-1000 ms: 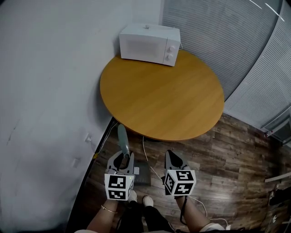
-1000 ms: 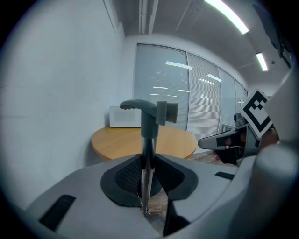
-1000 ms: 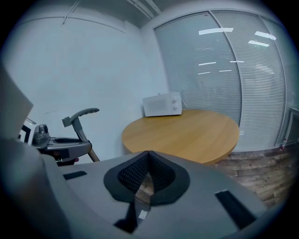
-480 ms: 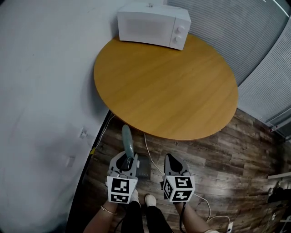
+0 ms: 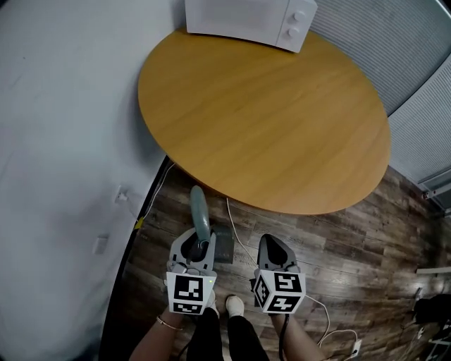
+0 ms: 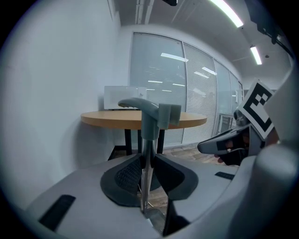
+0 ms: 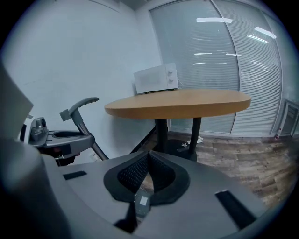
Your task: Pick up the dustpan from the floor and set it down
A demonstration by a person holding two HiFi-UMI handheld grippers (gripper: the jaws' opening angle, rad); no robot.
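Observation:
The dustpan has a grey-green grip (image 5: 198, 211) on a thin metal shaft and a dark pan (image 5: 224, 248) low beside my left gripper. My left gripper (image 5: 199, 248) is shut on the shaft, which stands upright between the pads (image 6: 146, 161), with the grip (image 6: 145, 110) above. In the right gripper view the same grip (image 7: 79, 106) shows at the left, slanting up from the left gripper. My right gripper (image 5: 272, 248) hangs beside it, to the right, with its jaws (image 7: 149, 158) shut and nothing between them.
A round wooden table (image 5: 261, 113) on dark legs (image 7: 161, 135) stands just ahead, with a white microwave (image 5: 246, 17) at its far edge. A white wall with a socket (image 5: 121, 194) runs along the left. A white cable (image 5: 239, 240) lies on the wood floor. The person's shoes (image 5: 232, 304) are below.
Both grippers have sunk toward the floor, the left still closed on the dustpan's shaft. The head view has tipped forward, so the table fills more of it.

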